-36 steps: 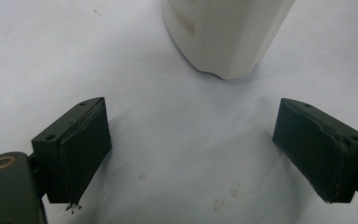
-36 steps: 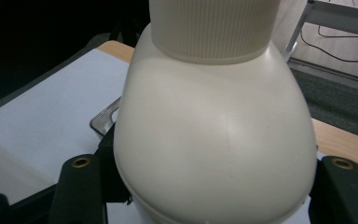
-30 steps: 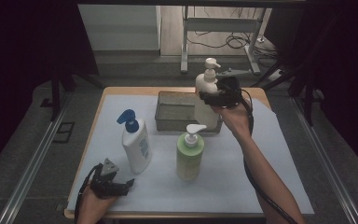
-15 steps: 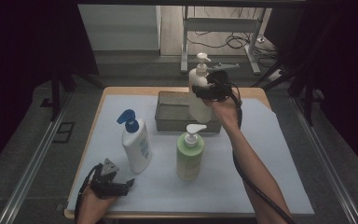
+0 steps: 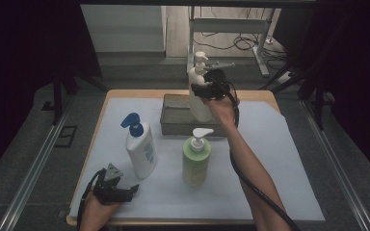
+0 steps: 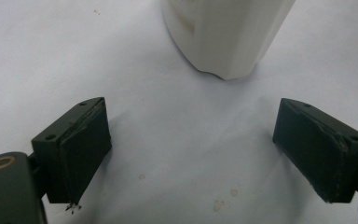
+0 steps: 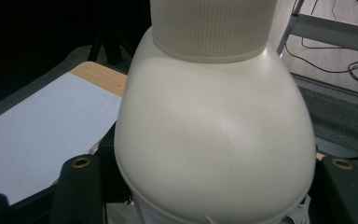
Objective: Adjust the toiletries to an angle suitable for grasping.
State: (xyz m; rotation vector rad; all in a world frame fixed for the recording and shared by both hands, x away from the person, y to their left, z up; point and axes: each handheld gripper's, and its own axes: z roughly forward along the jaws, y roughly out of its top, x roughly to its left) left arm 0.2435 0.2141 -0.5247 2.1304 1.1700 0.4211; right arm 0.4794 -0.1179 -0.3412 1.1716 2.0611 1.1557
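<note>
High view shows a wooden table [image 5: 125, 94] covered by a white sheet [image 5: 279, 159], standing on grey floor [image 5: 24, 144] with dark curtains at both sides; behind the table there is a metal frame [image 5: 231, 24] and some cables [image 5: 241, 43] on the floor.

At the near left corner the left gripper [image 5: 125, 193] lies low over the sheet, and in the left gripper view its jaws stand wide apart with nothing between them (only the base of a white bottle is ahead of them). Next to it, a white bottle with blue pump [image 5: 139, 149] stands upright. Further right, a green bottle [image 5: 195, 159] stands upright near the middle of the sheet. Behind these two, a grey tray [image 5: 173, 122] sits at the far side.

Over the right part of the tray, the right gripper [image 5: 203, 91] is clamped on a cream pump bottle [image 5: 198, 98], holding it upright at the body. In the right gripper view the cream bottle [image 7: 214, 135] sits between the two jaws, which press on its sides. Whether its base touches the tray, I cannot tell.
</note>
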